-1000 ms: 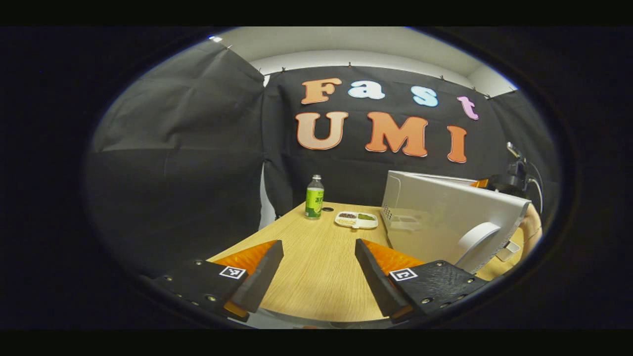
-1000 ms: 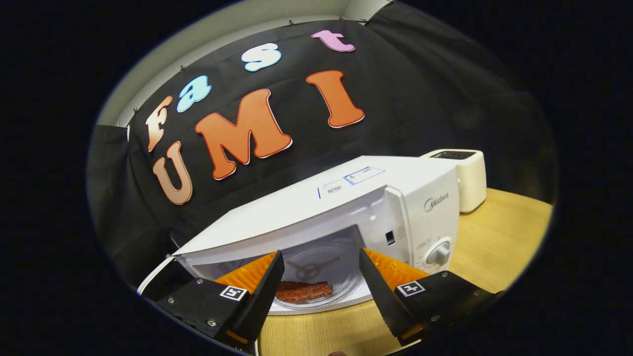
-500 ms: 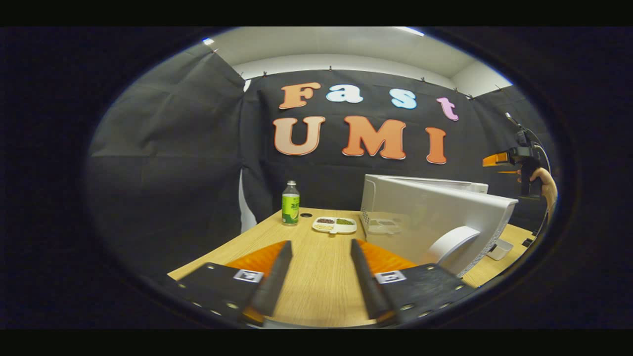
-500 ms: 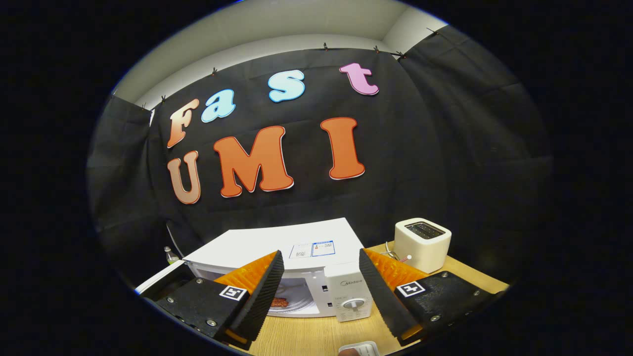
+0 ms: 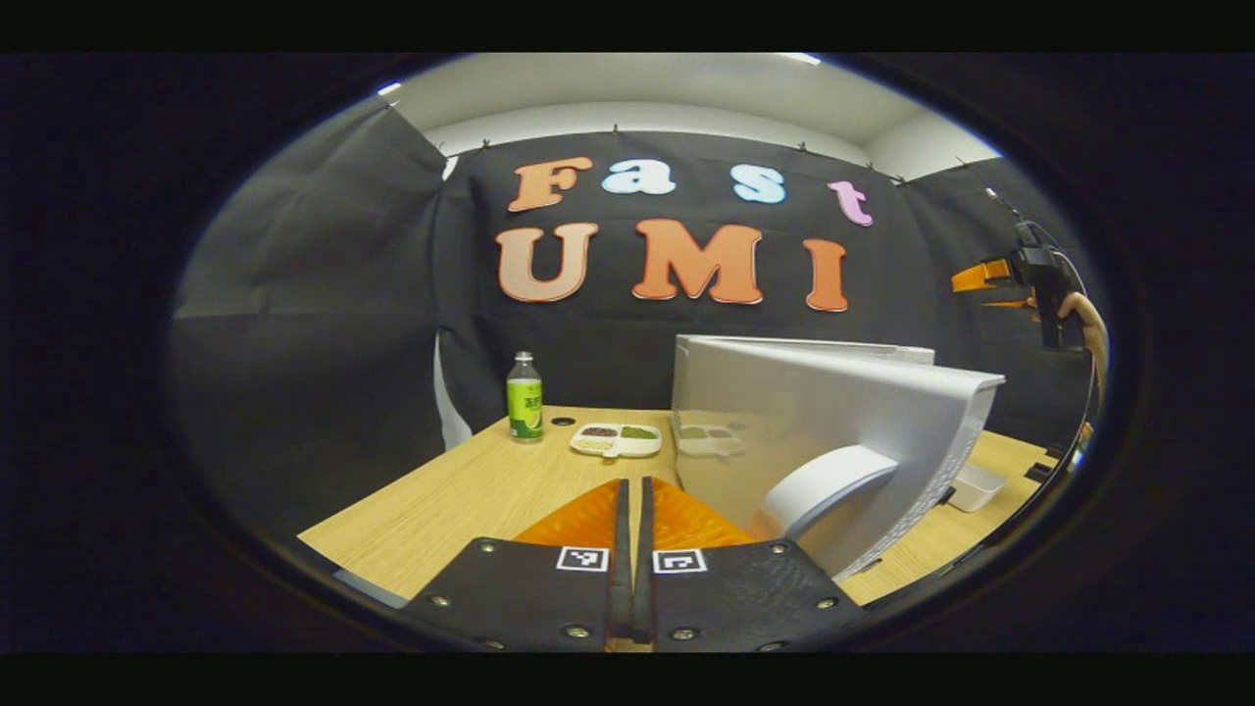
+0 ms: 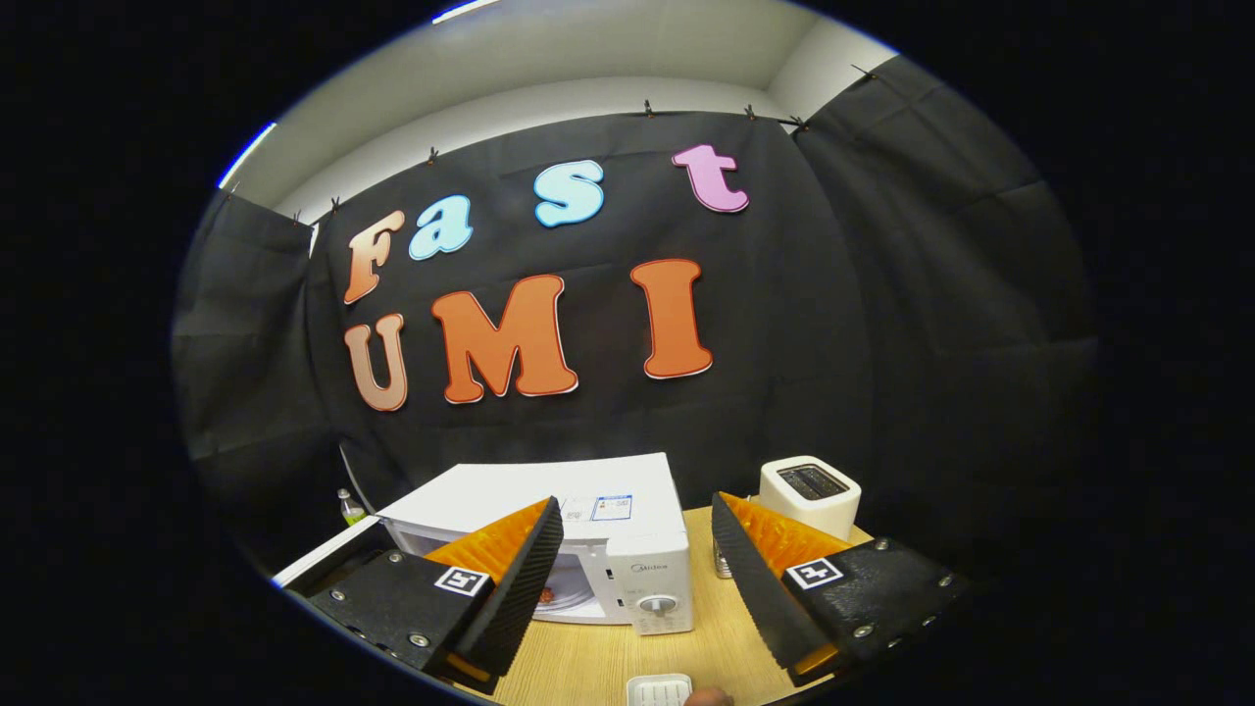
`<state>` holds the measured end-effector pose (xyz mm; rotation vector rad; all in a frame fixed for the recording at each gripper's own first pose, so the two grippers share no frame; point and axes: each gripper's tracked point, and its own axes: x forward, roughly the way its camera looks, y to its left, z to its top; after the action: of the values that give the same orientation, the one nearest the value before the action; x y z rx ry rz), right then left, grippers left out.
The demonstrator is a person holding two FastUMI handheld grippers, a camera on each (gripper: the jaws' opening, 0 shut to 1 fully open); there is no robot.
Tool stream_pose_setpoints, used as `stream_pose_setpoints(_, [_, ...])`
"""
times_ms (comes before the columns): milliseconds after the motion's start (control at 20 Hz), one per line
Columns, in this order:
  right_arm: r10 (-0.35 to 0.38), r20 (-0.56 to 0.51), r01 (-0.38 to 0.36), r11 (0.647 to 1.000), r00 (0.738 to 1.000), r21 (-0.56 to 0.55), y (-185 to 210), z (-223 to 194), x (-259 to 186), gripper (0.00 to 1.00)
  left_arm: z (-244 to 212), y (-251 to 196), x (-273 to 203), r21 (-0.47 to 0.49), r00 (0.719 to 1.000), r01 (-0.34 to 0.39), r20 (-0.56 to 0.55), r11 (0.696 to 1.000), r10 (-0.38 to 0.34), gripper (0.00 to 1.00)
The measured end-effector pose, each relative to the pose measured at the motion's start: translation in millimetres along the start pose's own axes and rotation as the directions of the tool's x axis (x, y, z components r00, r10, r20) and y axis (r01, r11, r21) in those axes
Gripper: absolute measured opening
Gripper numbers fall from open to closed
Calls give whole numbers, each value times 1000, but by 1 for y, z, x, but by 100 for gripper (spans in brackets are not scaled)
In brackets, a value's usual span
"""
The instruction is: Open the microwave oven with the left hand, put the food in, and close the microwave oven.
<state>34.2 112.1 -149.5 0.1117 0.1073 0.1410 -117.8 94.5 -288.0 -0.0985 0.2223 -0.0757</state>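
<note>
White microwave door (image 5: 833, 412) open beside closed left tool (image 5: 632, 510) | bottle (image 5: 525, 397), tray (image 5: 618, 439) beyond | right tool (image 6: 632, 559) agape, empty

In the left gripper view, the white microwave's open door (image 5: 833, 431) is standing on the light wooden table (image 5: 471, 490), right of the white divided snack tray (image 5: 616, 438) and the green-labelled clear bottle (image 5: 525, 397), which is sitting left of that tray near the back edge. In the right gripper view, the white box-shaped microwave oven (image 6: 598, 549) is sitting on the table with the white toaster (image 6: 809, 495) standing to its right and slightly behind. A small white ribbed container (image 6: 659, 689) is lying in front of the oven at the near edge.
</note>
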Motion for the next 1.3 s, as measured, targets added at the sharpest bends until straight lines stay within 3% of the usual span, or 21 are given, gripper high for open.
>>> stream_pose_setpoints(300, [26, 7, -26, 1000, 1000, -6, -19, 4, -22, 94, 4, -75, 12, 32, 992, 126, -11, 991, -126, 3])
stream_pose_setpoints(650, [-16, 25, 17, 1000, 1000, -9, -62, 22, -39, 95, -3, -157, 49, 13, 968, 250, -30, 968, -250, 3])
stream_pose_setpoints(950, [-30, 24, 31, 998, 999, -46, -84, 23, -49, 94, 3, -199, 88, -2, 955, 293, -37, 956, -293, 2])
stream_pose_setpoints(1300, [-22, -2, 22, 999, 1000, -45, -96, 20, -48, 95, 18, -234, 149, 26, 958, 287, -31, 958, -286, 0])
